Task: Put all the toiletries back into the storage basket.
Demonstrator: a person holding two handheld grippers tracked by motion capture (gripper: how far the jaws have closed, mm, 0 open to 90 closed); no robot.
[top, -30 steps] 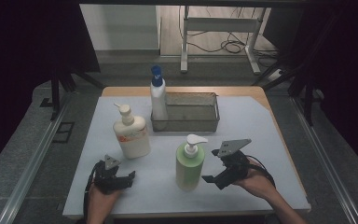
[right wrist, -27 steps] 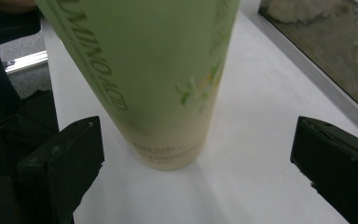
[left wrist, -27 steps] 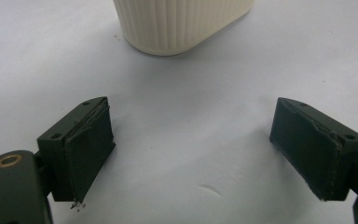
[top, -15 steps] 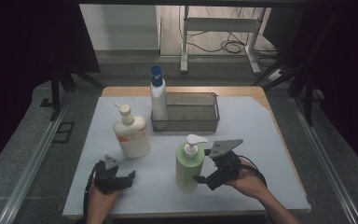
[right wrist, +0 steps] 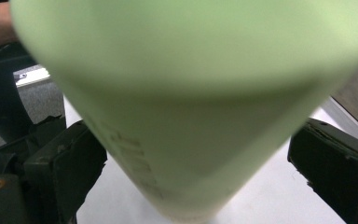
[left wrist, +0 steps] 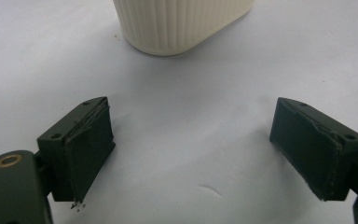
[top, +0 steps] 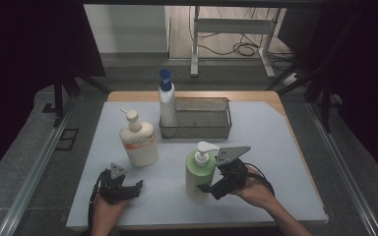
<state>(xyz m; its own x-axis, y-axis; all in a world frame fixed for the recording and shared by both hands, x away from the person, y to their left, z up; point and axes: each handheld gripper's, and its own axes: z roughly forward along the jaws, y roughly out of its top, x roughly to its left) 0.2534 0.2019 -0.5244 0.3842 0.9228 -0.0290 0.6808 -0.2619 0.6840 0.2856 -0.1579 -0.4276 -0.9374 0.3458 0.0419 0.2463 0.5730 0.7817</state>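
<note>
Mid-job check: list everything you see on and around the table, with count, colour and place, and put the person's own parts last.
green pump bottle: 1, pale green with white pump, upright at front centre, between the jaws of the right claw
cream pump bottle: 1, cream with orange label, upright at left of centre
white bottle: 1, white with blue cap, upright at the left end of the basket
wire basket: 1, grey mesh, rear centre of the mat
mat: 1, pale grey-white, covering the wooden table
metal stand: 1, grey, on the floor beyond the table, with cables
left claw: 1, black, open over bare mat, front left
right claw: 1, black, open around the green bottle
hands: 2, at the front edge
</note>
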